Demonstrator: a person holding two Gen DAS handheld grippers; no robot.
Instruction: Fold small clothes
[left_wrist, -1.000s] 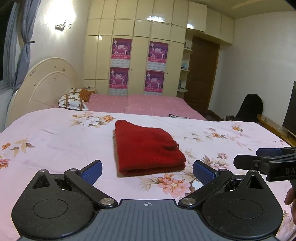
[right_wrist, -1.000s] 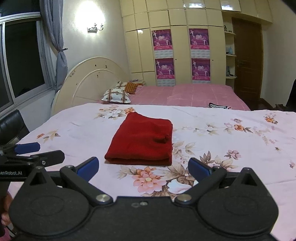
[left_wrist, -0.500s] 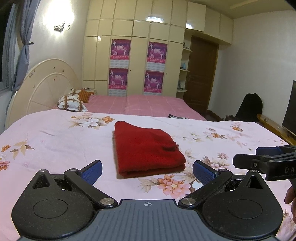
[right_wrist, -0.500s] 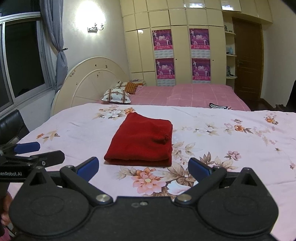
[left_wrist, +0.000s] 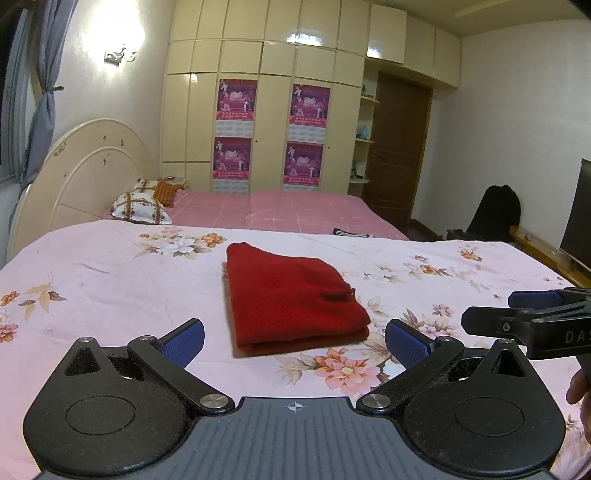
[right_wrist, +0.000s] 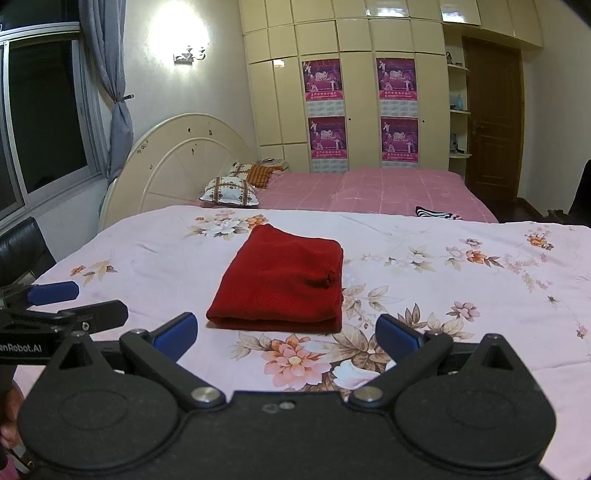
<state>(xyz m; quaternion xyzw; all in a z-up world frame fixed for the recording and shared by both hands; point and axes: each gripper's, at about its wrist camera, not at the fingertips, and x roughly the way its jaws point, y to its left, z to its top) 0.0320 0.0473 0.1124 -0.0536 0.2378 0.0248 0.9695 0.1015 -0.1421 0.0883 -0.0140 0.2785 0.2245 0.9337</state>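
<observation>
A red garment (left_wrist: 291, 299) lies folded into a thick rectangle on the floral pink bedsheet (left_wrist: 110, 280); the right wrist view shows the same red garment (right_wrist: 284, 280) with a small knot near its right edge. My left gripper (left_wrist: 294, 341) hovers just short of the fold's near edge, open, nothing between its blue pads. My right gripper (right_wrist: 286, 330) is also open and empty, just in front of the garment. Each gripper shows in the other's view: the right gripper (left_wrist: 517, 314) at the right edge, the left gripper (right_wrist: 74, 302) at the left.
A second bed with a pink cover (left_wrist: 280, 210) and pillows (left_wrist: 138, 206) lies behind, by a round cream headboard (left_wrist: 85, 177). Wardrobes with posters (left_wrist: 236, 99) line the back wall. A dark screen (left_wrist: 578, 218) stands right. A black chair (right_wrist: 18, 251) and window are left.
Both grippers have held almost still; the view has only drifted slightly. The garment has not moved.
</observation>
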